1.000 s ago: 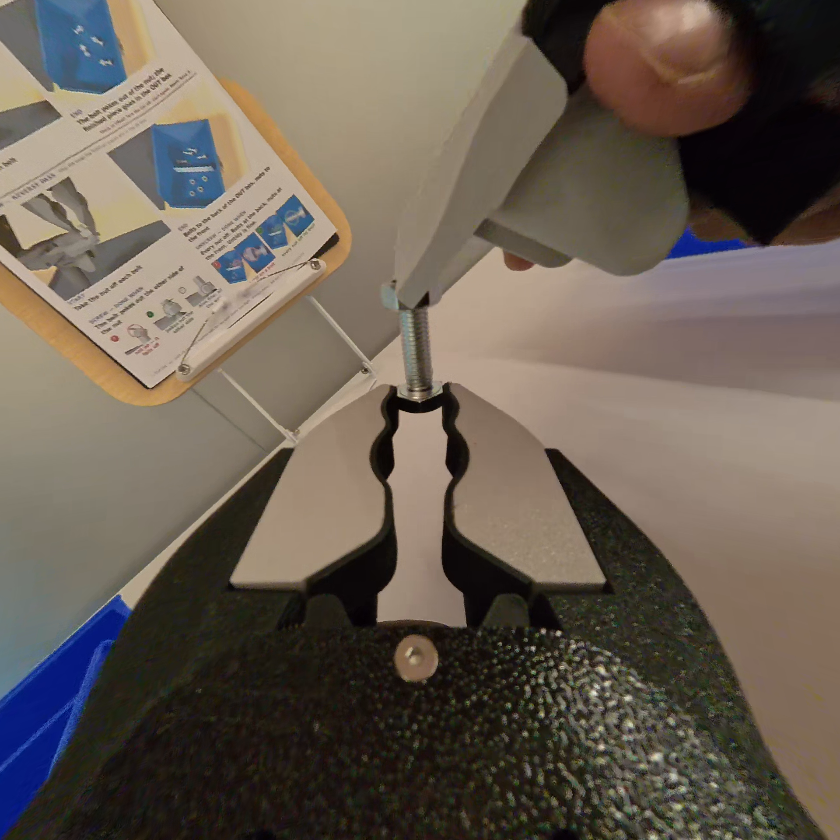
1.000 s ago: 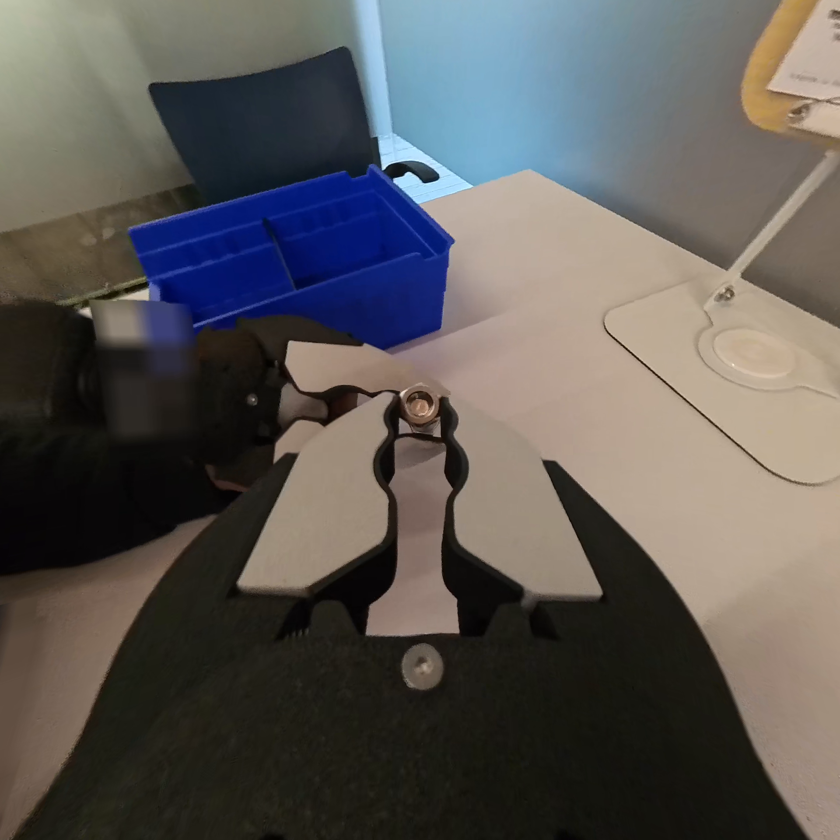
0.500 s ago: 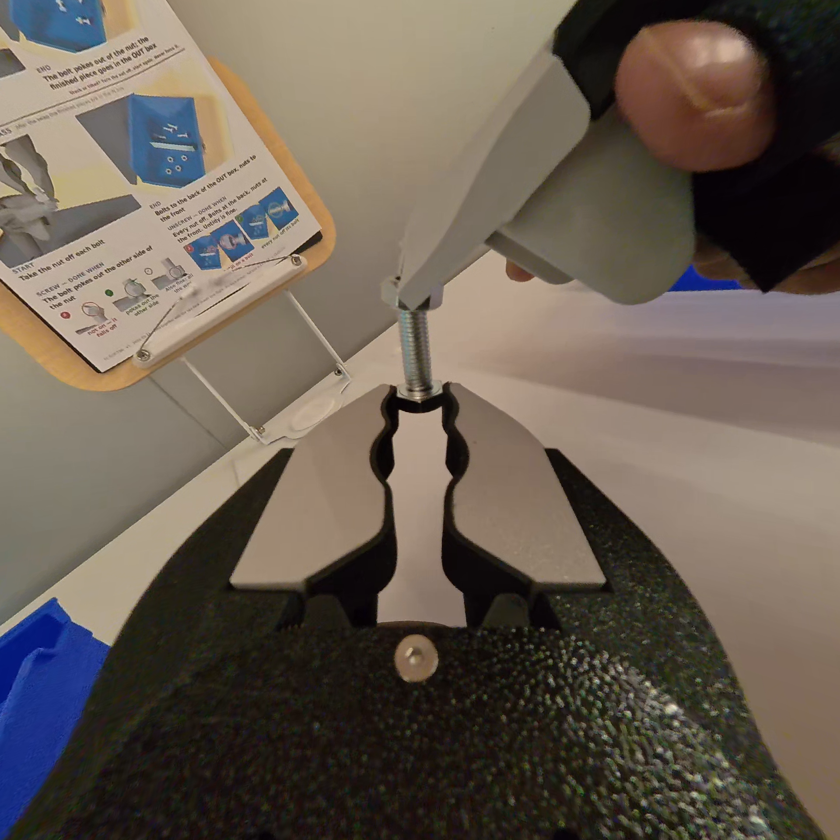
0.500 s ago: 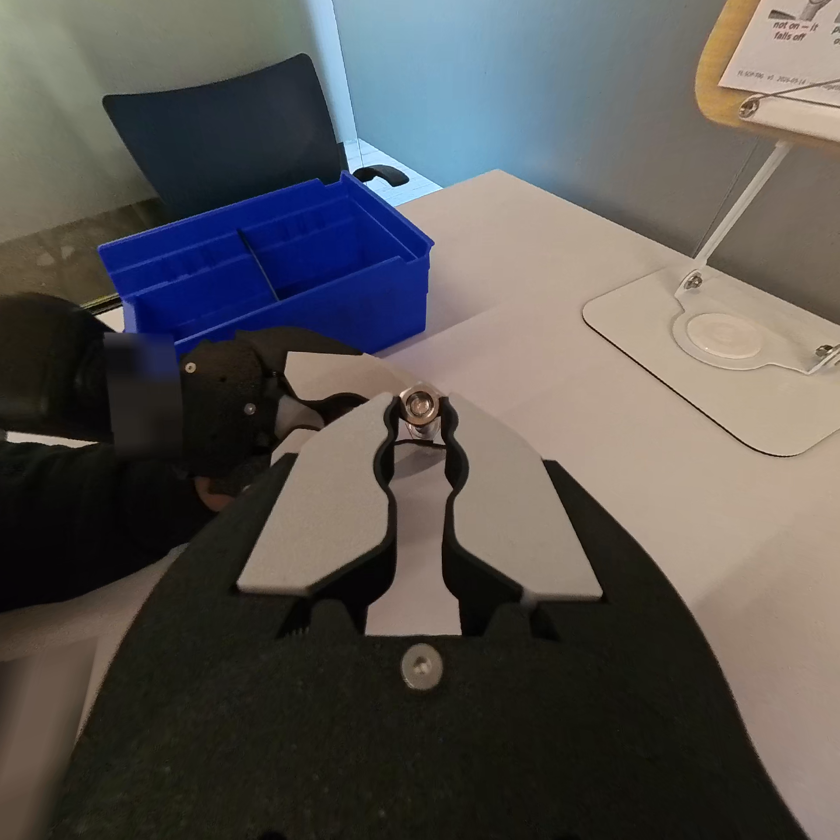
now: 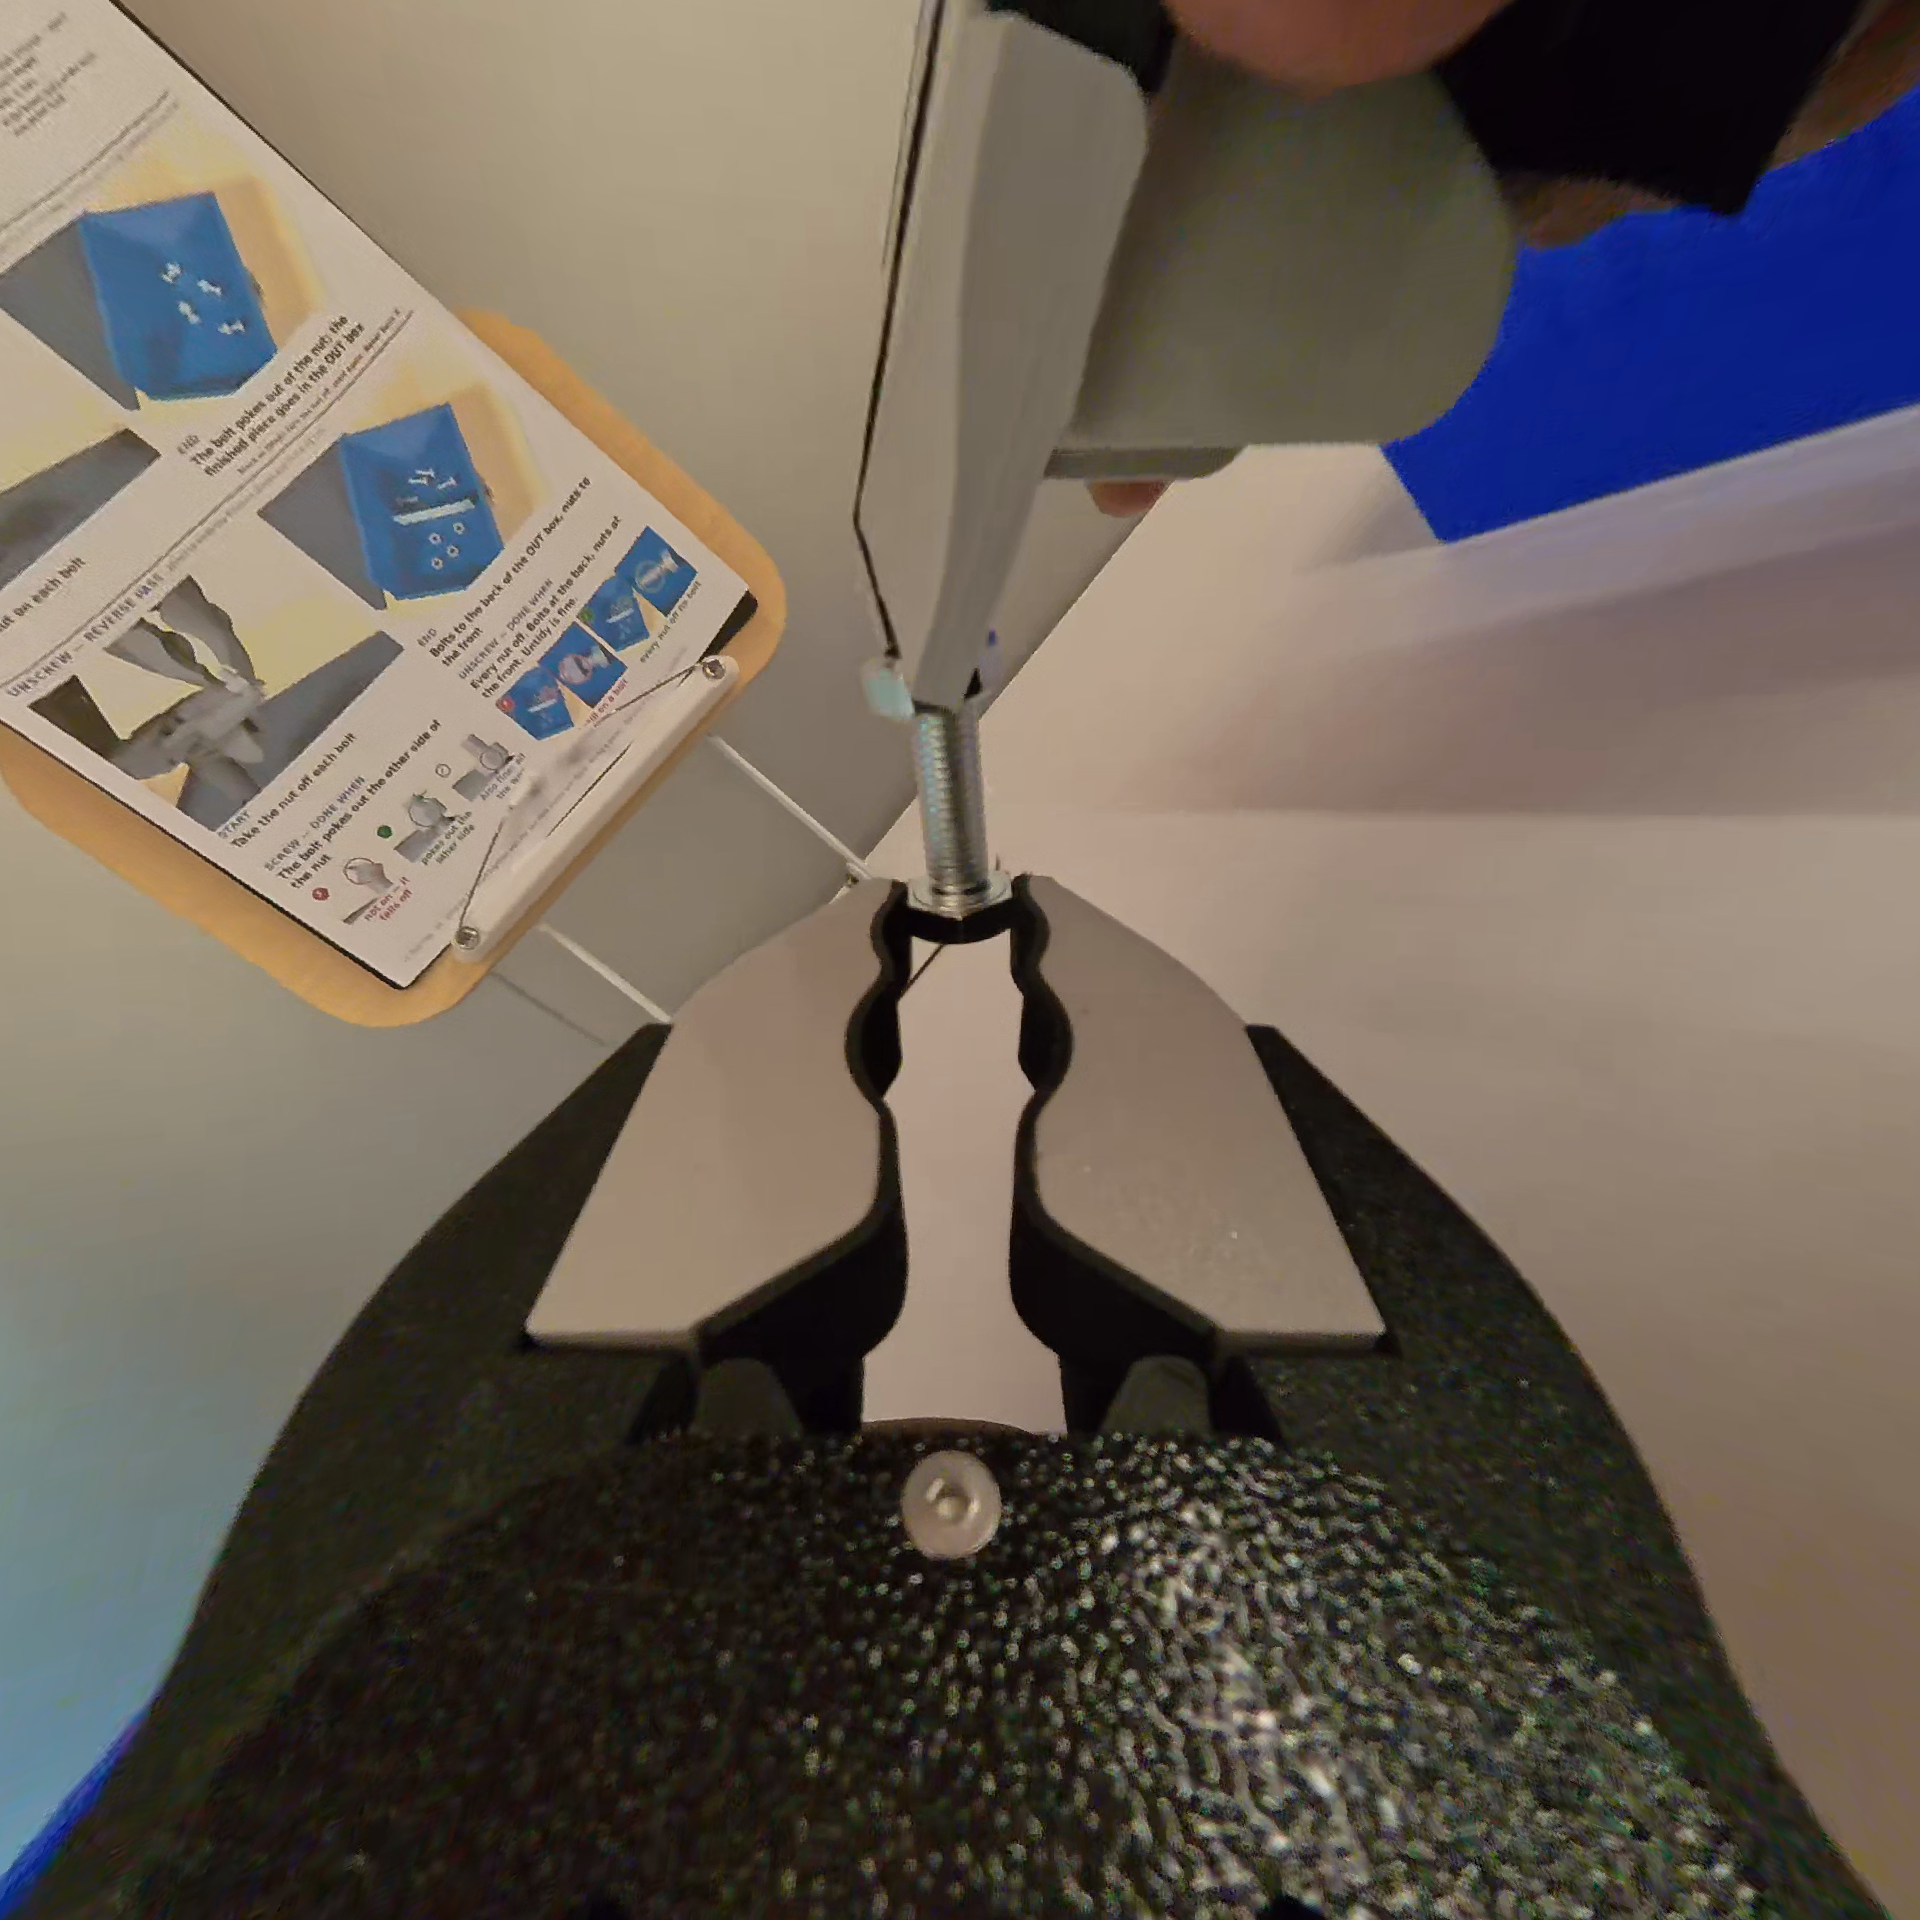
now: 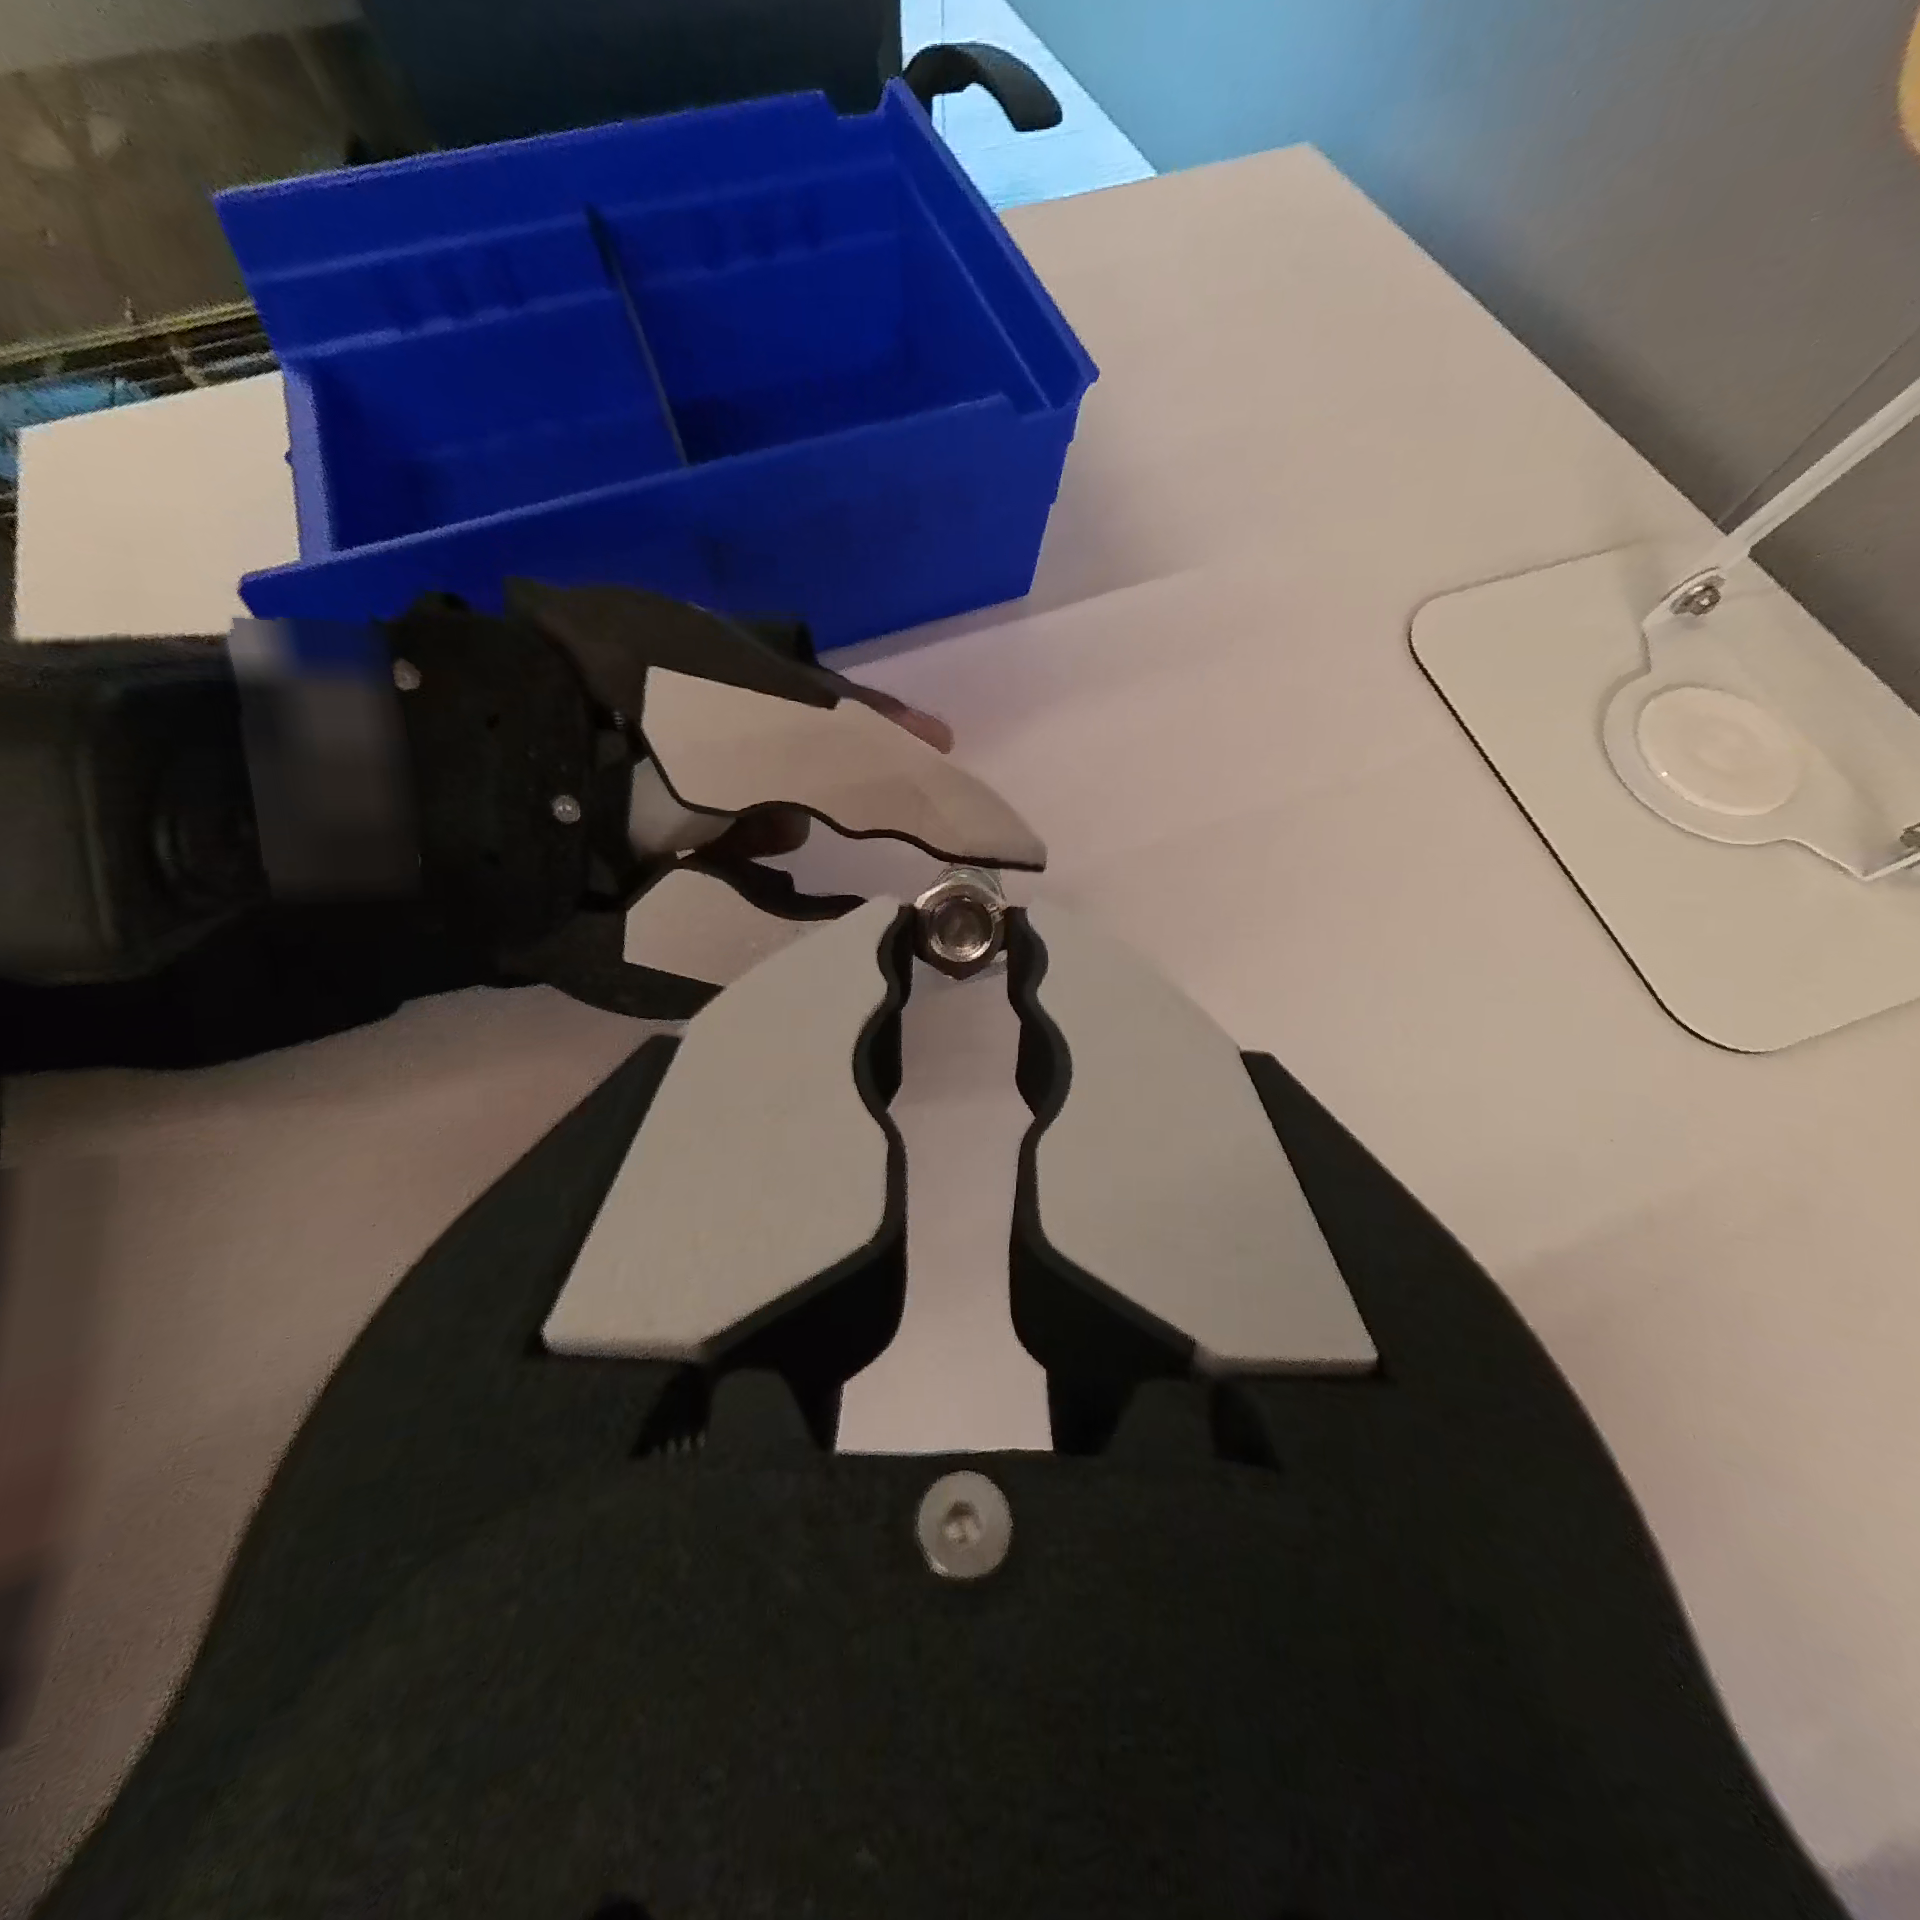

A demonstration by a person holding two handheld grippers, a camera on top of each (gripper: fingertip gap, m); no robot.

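Left gripper (image 5: 954, 906): grey fingers closed on a small steel hex nut (image 5: 954, 896) threaded on a zinc-plated bolt (image 5: 945, 800). Right gripper (image 6: 954, 935): narrow-set, pads pinching the same bolt at its hexagonal head (image 6: 958, 928), above a white table (image 6: 1247, 520). Nearby: blue divided plastic bin (image 6: 665, 416), wooden clipboard with illustrated sheet (image 5: 364, 644) on a white stand.

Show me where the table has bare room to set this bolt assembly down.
Bare table lies between the blue bin and the white stand base, and below that base. It is crowded where the left gripper and right gripper meet on the bolt.
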